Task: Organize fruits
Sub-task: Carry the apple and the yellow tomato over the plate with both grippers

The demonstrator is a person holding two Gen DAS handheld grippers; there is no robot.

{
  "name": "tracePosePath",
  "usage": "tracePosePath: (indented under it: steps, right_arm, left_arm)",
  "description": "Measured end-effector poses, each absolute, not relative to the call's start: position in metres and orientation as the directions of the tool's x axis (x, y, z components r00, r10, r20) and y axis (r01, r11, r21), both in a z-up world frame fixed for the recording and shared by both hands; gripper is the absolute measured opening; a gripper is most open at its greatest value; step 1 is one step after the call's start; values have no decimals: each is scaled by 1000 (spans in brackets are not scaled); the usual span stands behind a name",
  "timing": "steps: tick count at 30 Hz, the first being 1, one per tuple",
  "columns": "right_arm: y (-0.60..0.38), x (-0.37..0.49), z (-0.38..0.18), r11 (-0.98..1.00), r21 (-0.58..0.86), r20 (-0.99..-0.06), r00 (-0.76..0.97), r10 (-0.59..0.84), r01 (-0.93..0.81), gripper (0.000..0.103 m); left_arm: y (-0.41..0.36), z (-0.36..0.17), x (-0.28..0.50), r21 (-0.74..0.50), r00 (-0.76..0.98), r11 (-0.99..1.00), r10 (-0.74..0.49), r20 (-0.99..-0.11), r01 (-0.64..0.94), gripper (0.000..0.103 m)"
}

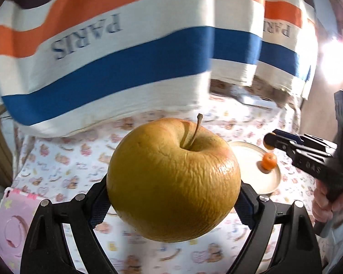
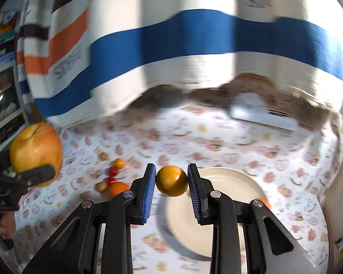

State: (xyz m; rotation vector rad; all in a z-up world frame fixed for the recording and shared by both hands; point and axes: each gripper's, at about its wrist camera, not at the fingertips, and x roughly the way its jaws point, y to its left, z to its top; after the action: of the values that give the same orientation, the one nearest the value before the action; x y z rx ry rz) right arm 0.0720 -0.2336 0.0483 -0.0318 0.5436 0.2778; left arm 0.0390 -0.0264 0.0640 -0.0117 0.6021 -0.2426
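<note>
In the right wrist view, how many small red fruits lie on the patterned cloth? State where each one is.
2. One red fruit lies just below a small orange fruit; the other red fruit sits nearer the camera, beside the larger orange. The gripper may hide more.

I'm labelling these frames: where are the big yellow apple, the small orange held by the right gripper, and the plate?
yellow apple (image 1: 171, 182), left wrist view, wrinkled front skin.
small orange (image 2: 171, 181), right wrist view, middle of its peel.
plate (image 2: 228, 182), right wrist view, bare inner surface.
</note>
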Motion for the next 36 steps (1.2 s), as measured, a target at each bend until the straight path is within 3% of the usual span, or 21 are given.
tracePosePath:
  steps: [9,18,36]
  right_arm:
    - [-298,78,24,986,47,-581,799,156,-159,30]
    - [-336,89,-23,983,138,-680,709,185,-124,30]
    - [-353,110,-48,983,155,-751,635,180,-95,30]
  left_arm:
    - [-107,43,69,-80,690,938,-305,-657,338,89]
    - [-167,17,91,-105,615,910,-352,-706,400,89]
    - [-188,-11,115,-88,601,924,-312,-736,372,89]
